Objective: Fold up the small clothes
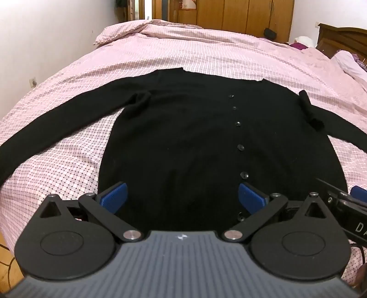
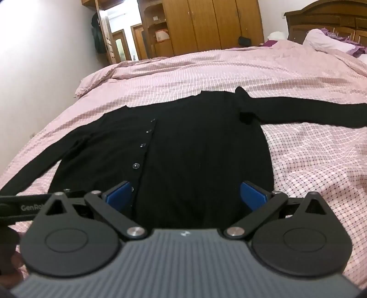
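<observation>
Left gripper (image 1: 182,199) is wide open above the hem of the black knitted button cardigan (image 1: 183,142), spread flat on the pink checked bedspread (image 1: 206,50). Right gripper (image 2: 185,194) is wide open also; I should pinch both hem corners evenly.

Left wrist view: low, close over hem end of black cardigan (image 1: 183,137), facing along it toward collar and wardrobe (image 1: 229,16); right hand-held gripper (image 1: 344,201) at its right edge. Right wrist view: same hem end of cardigan (image 2: 195,149), close, facing same way, angled slightly; left hand-held gripper (image 2: 34,206) at its left edge. Shared: cardigan body, button row, bed (image 2: 229,68), wardrobe (image 2: 206,23).
</observation>
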Demonstrator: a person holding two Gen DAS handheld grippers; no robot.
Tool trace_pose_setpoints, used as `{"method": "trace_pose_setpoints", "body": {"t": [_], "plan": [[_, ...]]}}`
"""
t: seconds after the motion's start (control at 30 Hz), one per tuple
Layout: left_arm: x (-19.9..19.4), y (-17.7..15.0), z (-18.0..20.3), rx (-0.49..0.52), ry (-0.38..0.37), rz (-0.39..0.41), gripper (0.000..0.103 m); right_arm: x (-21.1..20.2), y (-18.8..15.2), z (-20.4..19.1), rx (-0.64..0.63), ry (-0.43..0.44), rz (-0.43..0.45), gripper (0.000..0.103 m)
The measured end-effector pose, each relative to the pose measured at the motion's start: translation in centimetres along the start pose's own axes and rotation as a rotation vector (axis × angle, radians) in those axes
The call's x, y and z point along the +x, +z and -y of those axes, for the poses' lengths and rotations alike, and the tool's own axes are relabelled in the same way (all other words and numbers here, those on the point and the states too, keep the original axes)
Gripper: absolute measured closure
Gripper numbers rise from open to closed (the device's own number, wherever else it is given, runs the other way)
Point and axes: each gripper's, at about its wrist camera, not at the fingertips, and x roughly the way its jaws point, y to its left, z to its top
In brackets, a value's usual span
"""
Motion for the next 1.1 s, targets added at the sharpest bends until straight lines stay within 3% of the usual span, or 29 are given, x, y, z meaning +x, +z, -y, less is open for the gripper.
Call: {"method": "trace_pose_setpoints", "body": {"t": [1.1], "plan": [[-1.2, 0.4, -0.1, -0.004, 0.028, 0.045, 0.0, -1.3, 0.3, -0.5, -0.014, -0.023, 0.048, 0.0]]}}
